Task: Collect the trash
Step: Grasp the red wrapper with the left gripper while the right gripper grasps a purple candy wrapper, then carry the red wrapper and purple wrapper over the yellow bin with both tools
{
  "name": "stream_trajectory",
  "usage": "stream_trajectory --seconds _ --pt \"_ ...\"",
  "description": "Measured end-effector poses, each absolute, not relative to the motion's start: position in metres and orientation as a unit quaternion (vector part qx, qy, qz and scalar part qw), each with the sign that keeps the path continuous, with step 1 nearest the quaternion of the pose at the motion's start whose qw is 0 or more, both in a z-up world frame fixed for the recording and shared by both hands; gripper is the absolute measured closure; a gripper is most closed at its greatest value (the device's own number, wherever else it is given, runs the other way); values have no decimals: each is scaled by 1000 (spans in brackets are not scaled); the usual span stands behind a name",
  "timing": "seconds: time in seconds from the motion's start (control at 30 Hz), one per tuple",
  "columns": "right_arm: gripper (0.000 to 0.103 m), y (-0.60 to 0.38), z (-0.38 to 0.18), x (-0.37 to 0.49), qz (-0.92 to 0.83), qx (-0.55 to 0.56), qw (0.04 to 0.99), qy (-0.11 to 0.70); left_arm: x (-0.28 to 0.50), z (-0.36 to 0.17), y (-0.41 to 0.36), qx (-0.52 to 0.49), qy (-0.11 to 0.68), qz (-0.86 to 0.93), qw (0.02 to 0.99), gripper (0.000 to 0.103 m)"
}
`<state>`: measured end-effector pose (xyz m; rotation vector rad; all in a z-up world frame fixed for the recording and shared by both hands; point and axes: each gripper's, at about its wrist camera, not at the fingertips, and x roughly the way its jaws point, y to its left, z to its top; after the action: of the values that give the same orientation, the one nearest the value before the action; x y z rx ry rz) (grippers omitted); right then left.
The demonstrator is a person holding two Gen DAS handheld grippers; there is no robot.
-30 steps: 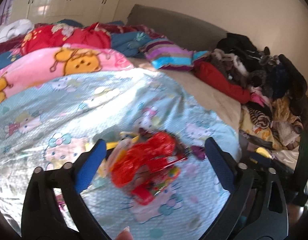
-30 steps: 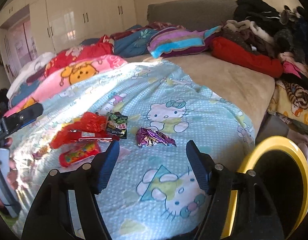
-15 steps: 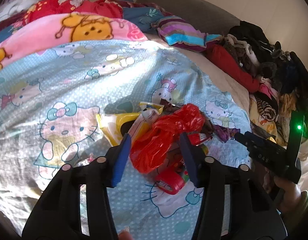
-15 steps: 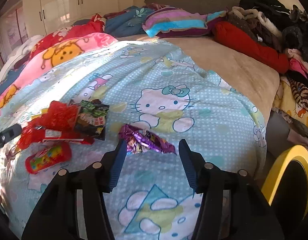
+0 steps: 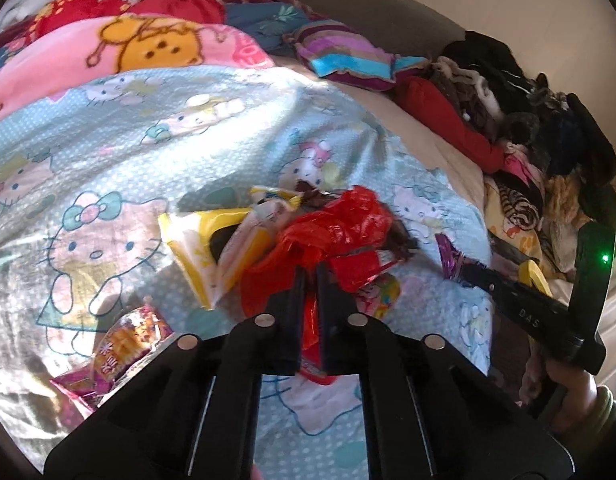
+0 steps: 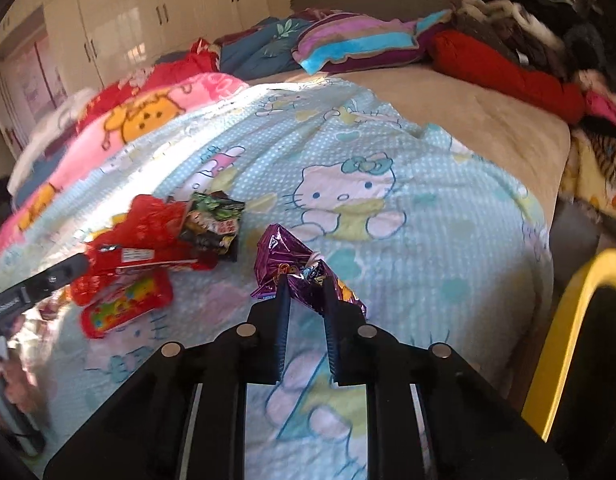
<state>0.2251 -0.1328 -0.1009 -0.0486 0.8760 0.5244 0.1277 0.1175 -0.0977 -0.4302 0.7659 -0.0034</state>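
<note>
Several pieces of trash lie on the Hello Kitty bedspread (image 5: 108, 152). My left gripper (image 5: 310, 276) is shut on a crumpled red plastic bag (image 5: 336, 224), which also shows in the right wrist view (image 6: 148, 220). Yellow and white wrappers (image 5: 212, 248) lie left of it, and a pink snack packet (image 5: 120, 344) sits nearer. My right gripper (image 6: 304, 284) is shut on a purple foil wrapper (image 6: 284, 256). A green and black wrapper (image 6: 212, 220) and a red candy pack (image 6: 124, 304) lie to its left.
A yellow-rimmed bin (image 6: 580, 344) stands at the bed's right edge. Blankets and pillows (image 6: 348, 40) lie at the head of the bed. A clothes pile (image 5: 548, 120) fills the right side. White wardrobes (image 6: 148, 20) stand behind.
Both grippers moved forward and down toward the trash and closed. The left one closed on the red bag, the right one on the purple wrapper.
</note>
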Motion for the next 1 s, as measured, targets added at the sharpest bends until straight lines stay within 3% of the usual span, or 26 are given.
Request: stream_trajectory --seconds 0.4,1.0 --pt "88 -153 -82 180 258 11 878 404 117 -46 117 -212 306 -18 928 102" --pt "89 -155 -47 144 282 18 883 374 110 -13 80 -204 281 -68 935 102"
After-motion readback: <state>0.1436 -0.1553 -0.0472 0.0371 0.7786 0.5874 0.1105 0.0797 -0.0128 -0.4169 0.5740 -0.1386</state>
